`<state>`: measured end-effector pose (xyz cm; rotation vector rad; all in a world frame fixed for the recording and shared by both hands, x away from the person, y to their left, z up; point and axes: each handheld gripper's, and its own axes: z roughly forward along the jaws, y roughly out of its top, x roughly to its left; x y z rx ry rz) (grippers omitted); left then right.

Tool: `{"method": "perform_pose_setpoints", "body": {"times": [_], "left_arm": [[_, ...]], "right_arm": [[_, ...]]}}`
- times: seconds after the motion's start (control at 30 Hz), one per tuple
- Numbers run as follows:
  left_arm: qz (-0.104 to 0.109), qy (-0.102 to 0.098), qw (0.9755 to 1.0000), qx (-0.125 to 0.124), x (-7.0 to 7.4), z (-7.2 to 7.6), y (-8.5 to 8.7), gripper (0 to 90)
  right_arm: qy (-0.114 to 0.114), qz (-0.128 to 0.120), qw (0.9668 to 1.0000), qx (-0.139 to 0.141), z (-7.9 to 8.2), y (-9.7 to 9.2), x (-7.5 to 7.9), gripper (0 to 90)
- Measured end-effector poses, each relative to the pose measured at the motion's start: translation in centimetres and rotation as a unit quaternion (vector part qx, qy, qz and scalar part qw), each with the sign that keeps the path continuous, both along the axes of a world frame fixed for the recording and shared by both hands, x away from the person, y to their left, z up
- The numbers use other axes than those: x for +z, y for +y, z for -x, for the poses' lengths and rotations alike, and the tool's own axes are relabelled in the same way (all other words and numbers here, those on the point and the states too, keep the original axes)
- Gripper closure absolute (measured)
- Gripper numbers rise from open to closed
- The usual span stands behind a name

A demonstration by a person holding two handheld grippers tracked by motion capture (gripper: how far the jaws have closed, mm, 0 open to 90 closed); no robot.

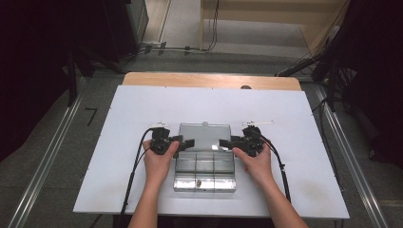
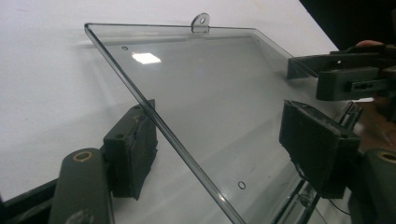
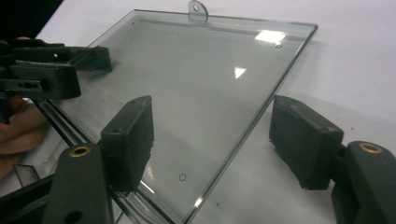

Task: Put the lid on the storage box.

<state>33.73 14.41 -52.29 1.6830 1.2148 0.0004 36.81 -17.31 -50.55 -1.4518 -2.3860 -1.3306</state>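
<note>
Both grippers, left [image 1: 186, 143] and right [image 1: 225, 143], straddle the lid [image 1: 205, 137] edges ungripped; next, pinch both sides evenly.

We observed two matte-black handheld grippers: the left gripper [image 1: 189, 143] and the right gripper [image 1: 223, 143]. Each carried two blocky rectangular jaws on rounded arms fitted with brass-coloured pivot bushings. A black cable [image 1: 133, 172] trailed from each unit. Both forearms were bare, without sleeves.
</note>
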Motion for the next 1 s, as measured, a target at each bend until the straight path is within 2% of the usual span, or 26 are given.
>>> {"method": "perform_pose_setpoints", "body": {"times": [0.1, 0.23, 0.33, 0.43, 0.47, 0.6, 0.77, 0.87, 1.0], "left_arm": [[0.006, -0.003, 1.0, -0.001, 0.0, 0.1, 0.1, 30.9], [0.019, -0.011, 0.9997, -0.004, -0.1, 0.2, 0.1, 35.7], [0.022, -0.028, 0.9994, 0.0, 0.0, 0.5, 0.2, 39.2], [0.023, -0.045, 0.9987, 0.001, 0.1, 0.8, 0.2, 42.6], [0.023, -0.05, 0.9985, 0.002, 0.1, 0.9, 0.2, 43.4], [0.03, -0.07, 0.9971, 0.005, 0.2, 1.3, 0.4, 48.0], [0.042, -0.085, 0.9954, 0.01, 0.2, 1.6, 0.6, 53.6], [0.046, -0.093, 0.9945, 0.011, 0.2, 1.7, 0.7, 55.4], [0.05, -0.115, 0.992, 0.011, 0.3, 2.1, 0.7, 58.6]], "right_arm": [[0.002, -0.009, 1.0, 0.002, -0.1, 0.0, -0.1, 31.5], [-0.008, -0.01, 0.9999, 0.004, 0.0, 0.0, 0.0, 34.7], [-0.016, -0.016, 0.9997, 0.008, 0.1, -0.1, 0.2, 38.8], [-0.04, -0.019, 0.999, 0.012, 0.4, -0.2, 0.4, 41.9], [-0.041, -0.019, 0.9989, 0.013, 0.4, -0.3, 0.5, 43.1], [-0.064, -0.018, 0.9976, 0.021, 0.7, -0.5, 0.8, 47.6], [-0.068, -0.036, 0.9964, 0.035, 0.7, -1.0, 0.9, 53.6], [-0.077, -0.036, 0.9957, 0.037, 0.8, -1.1, 1.0, 55.2], [-0.097, -0.039, 0.9935, 0.045, 1.1, -1.4, 1.3, 59.7]]}}
